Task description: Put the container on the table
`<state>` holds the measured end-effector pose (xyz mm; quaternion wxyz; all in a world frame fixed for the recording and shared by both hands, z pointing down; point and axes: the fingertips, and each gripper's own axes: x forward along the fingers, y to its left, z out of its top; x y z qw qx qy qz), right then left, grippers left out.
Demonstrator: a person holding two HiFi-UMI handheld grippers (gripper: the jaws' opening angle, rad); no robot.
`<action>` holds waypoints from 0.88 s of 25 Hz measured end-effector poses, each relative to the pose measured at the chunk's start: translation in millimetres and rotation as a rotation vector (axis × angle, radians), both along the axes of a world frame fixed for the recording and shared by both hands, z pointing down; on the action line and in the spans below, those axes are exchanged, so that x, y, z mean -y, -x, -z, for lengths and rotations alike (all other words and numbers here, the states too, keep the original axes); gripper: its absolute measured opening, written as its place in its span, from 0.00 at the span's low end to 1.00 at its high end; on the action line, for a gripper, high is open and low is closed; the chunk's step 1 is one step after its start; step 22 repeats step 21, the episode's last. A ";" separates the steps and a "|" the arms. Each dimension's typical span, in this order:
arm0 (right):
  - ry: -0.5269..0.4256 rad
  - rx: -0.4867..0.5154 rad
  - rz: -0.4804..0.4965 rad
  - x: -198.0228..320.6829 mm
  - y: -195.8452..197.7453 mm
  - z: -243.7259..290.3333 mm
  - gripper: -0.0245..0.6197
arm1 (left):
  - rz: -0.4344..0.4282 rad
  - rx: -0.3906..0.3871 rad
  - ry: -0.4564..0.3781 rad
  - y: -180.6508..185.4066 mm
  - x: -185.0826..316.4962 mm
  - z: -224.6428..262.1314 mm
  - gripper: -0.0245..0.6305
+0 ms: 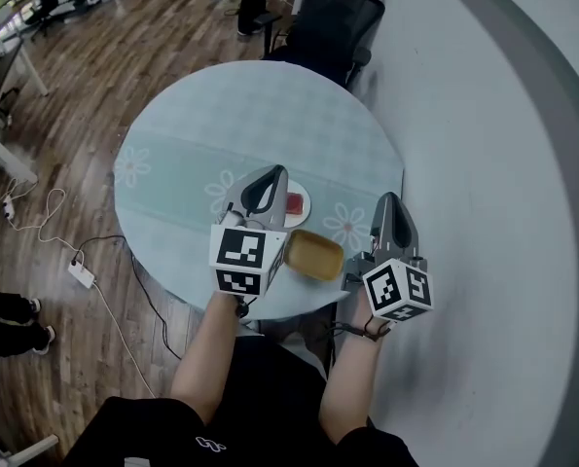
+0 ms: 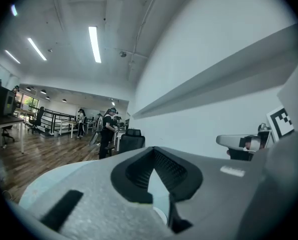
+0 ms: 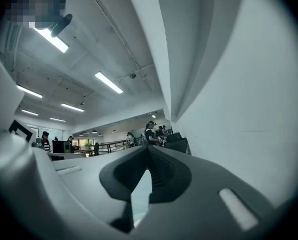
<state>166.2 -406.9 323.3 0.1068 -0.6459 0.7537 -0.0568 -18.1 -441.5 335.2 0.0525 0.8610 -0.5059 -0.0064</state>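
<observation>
Left gripper [image 1: 271,175]: jaws pressed together, empty | right gripper [image 1: 390,200]: the same | container [image 1: 313,254] sits on the table [image 1: 231,115] near its front edge, between my grippers | risk: I judge a dipping hand could nudge it off.

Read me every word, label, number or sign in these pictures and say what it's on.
No readable words or numbers anywhere.
Left gripper marker cube and right gripper marker cube: black-and-white square patterns, no letters.
White label on the left gripper's body: too blurred to read.
White logo on the person's dark clothes: too small to read.
</observation>
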 end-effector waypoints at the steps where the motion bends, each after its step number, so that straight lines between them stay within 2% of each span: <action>1: 0.001 -0.005 0.001 0.4 1.6 0.3 0.05 | 0.001 -0.003 0.002 1.8 0.3 -0.6 0.04; 12: 0.011 -0.061 0.019 4.8 15.9 -0.7 0.05 | -0.015 -0.016 -0.003 3.2 5.0 0.7 0.04; 22: 0.005 -0.083 0.039 7.9 28.3 1.1 0.05 | 0.011 -0.026 -0.003 19.3 9.5 2.3 0.04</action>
